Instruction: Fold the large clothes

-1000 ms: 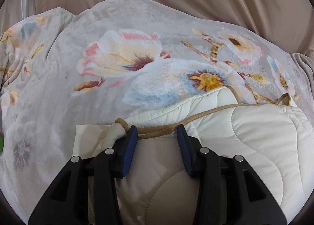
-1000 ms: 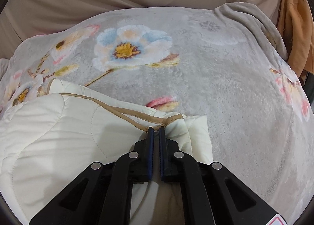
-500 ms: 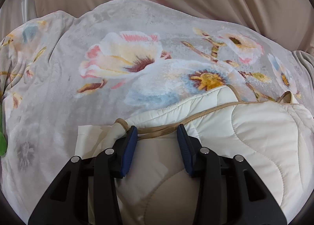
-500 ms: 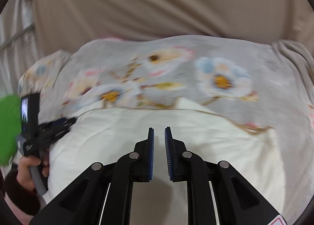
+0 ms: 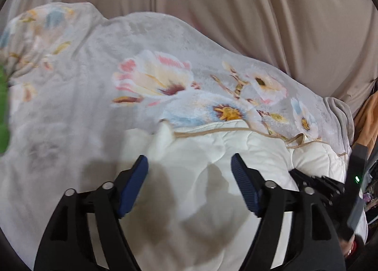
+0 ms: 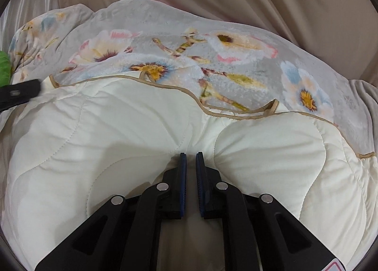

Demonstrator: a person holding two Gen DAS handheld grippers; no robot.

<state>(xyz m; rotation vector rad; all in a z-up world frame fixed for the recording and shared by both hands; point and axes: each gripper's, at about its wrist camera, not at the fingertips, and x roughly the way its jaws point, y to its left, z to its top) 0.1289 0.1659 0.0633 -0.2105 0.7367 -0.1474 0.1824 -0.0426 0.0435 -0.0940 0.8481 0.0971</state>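
A cream quilted garment [image 5: 212,148] with tan trim lies folded on a grey floral blanket [image 5: 94,81]. My left gripper [image 5: 189,159] hovers over the garment's left part. Its jaws are opening wide, with nothing pressed between the pads. In the right wrist view the garment [image 6: 118,117] fills the foreground. My right gripper [image 6: 191,155] hangs over its middle crease. Its jaws are closing to a narrow gap, and nothing shows between them. Each gripper shows at the edge of the other's view: the right one's body [image 5: 330,183], the left one [image 6: 19,92].
Beige curtains [image 5: 236,10] hang behind the bed. The floral blanket [image 6: 236,58] stretches beyond the garment to the back and both sides. A green object [image 6: 4,67] sits at the far left, and orange cloth [image 5: 368,117] hangs at the far right.
The left gripper let go of the garment's tan-trimmed edge, opened wide and drew back and up. The right gripper let go of the corner trim and swung left over the garment's middle.
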